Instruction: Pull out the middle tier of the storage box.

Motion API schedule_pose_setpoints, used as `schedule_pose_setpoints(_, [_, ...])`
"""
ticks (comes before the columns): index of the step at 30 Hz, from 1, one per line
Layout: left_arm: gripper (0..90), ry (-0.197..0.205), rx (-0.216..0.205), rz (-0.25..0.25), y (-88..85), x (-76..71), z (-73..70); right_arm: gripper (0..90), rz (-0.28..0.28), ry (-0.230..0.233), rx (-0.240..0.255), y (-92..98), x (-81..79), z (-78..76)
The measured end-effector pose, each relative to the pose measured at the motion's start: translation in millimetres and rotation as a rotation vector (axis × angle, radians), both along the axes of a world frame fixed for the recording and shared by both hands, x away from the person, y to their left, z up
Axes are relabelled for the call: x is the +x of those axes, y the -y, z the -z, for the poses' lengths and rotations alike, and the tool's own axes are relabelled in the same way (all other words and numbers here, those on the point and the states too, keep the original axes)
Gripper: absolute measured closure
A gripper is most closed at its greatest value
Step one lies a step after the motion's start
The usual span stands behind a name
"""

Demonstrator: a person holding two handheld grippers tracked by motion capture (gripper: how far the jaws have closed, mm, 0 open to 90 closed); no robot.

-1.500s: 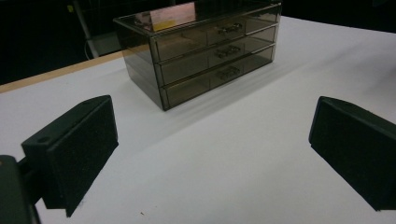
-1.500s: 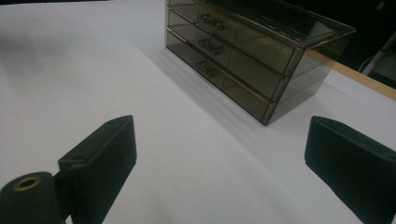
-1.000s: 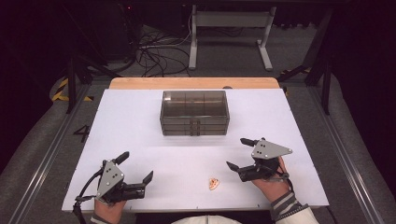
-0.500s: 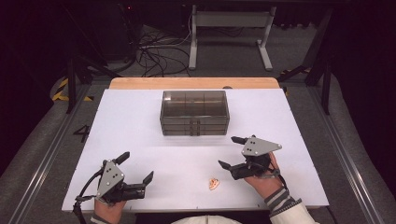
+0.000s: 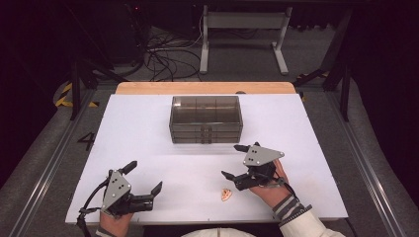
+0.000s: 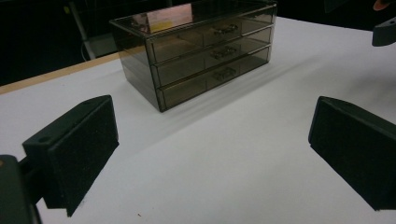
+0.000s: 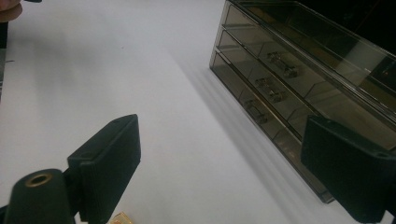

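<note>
From above we see our right gripper [image 5: 237, 162] with jaws apart, empty, just beside the trinket [image 5: 226, 195], chest [image 5: 206, 120] behind; our left gripper [image 5: 146, 177], also agape, rests apart. The left gripper view reveals drawer handles [image 6: 224, 30]

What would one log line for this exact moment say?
left tongs: open, empty | right tongs: open, empty | small trinket: on white table, near right tongs | drawer box: drawers shut
</note>
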State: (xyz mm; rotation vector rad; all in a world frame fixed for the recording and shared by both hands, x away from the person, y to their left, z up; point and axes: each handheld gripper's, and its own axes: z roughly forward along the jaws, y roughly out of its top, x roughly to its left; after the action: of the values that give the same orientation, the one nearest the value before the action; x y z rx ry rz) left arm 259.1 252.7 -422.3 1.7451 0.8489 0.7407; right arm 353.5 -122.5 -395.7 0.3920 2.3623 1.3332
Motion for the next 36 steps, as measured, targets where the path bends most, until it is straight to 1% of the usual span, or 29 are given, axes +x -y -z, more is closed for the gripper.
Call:
schedule_pose_setpoints(5, [2.1, -0.008, 0.000, -0.001, 0.2, 0.7, 0.4, 13.7, -0.016, 0.021, -0.022, -5.5, 0.0, -0.5])
schedule_pose_setpoints(7, [2.2, -0.008, 0.000, -0.001, 0.3, 0.6, 0.4, 14.9, -0.022, 0.023, -0.026, -5.8, 0.2, -1.6])
schedule_pose_setpoints(9, [2.1, -0.009, 0.000, -0.003, 0.5, 0.5, 0.5, 16.4, -0.029, 0.023, -0.040, -6.1, 0.6, -3.1])
schedule_pose_setpoints(12, [2.2, -0.009, -0.001, -0.003, 0.3, 0.5, 0.5, 18.4, -0.032, 0.046, -0.073, -7.1, -0.6, -5.6])
schedule_pose_setpoints(13, [2.2, -0.009, 0.000, -0.003, 0.2, 0.5, 0.4, 18.4, -0.032, 0.046, -0.073, -7.1, -0.6, -5.6])
schedule_pose_setpoints(14, [2.2, -0.008, 0.000, -0.003, 0.2, 0.5, 0.4, 19.6, -0.031, 0.067, -0.090, -7.4, -2.3, -7.9])
schedule_pose_setpoints(15, [2.2, -0.008, 0.000, -0.003, 0.3, 0.4, 0.4, 19.6, -0.031, 0.067, -0.090, -7.4, -2.3, -7.9])
schedule_pose_setpoints(16, [2.1, -0.009, -0.001, -0.004, 0.4, 0.4, 0.5, 20.8, -0.027, 0.080, -0.099, -7.0, -4.1, -9.6])
schedule_pose_setpoints(19, [2.2, -0.009, 0.001, -0.003, 0.2, 0.6, 0.6, 22.4, -0.021, 0.091, -0.109, -6.8, -5.9, -9.2])
schedule_pose_setpoints(20, [2.2, -0.010, 0.002, -0.003, 0.2, 0.7, 0.6, 23.9, -0.017, 0.104, -0.129, -7.6, -7.0, -8.0])
schedule_pose_setpoints(21, [2.2, -0.010, 0.002, -0.004, 0.3, 0.8, 0.7, 24.8, -0.014, 0.109, -0.135, -8.1, -7.6, -7.5])
schedule_pose_setpoints(26, [2.2, -0.009, 0.003, -0.004, 0.1, 0.7, 0.6, 28.3, -0.016, 0.130, -0.146, -9.6, -9.3, -7.3])
schedule_pose_setpoints(33, [2.1, -0.008, 0.003, -0.003, 0.3, 0.6, 0.8, 29.8, -0.013, 0.144, -0.155, -11.1, -9.6, -7.8])
schedule_pose_setpoints(36, [2.2, -0.008, 0.003, -0.003, 0.2, 0.7, 0.8, 30.5, -0.008, 0.172, -0.175, -13.1, -10.2, -7.7])
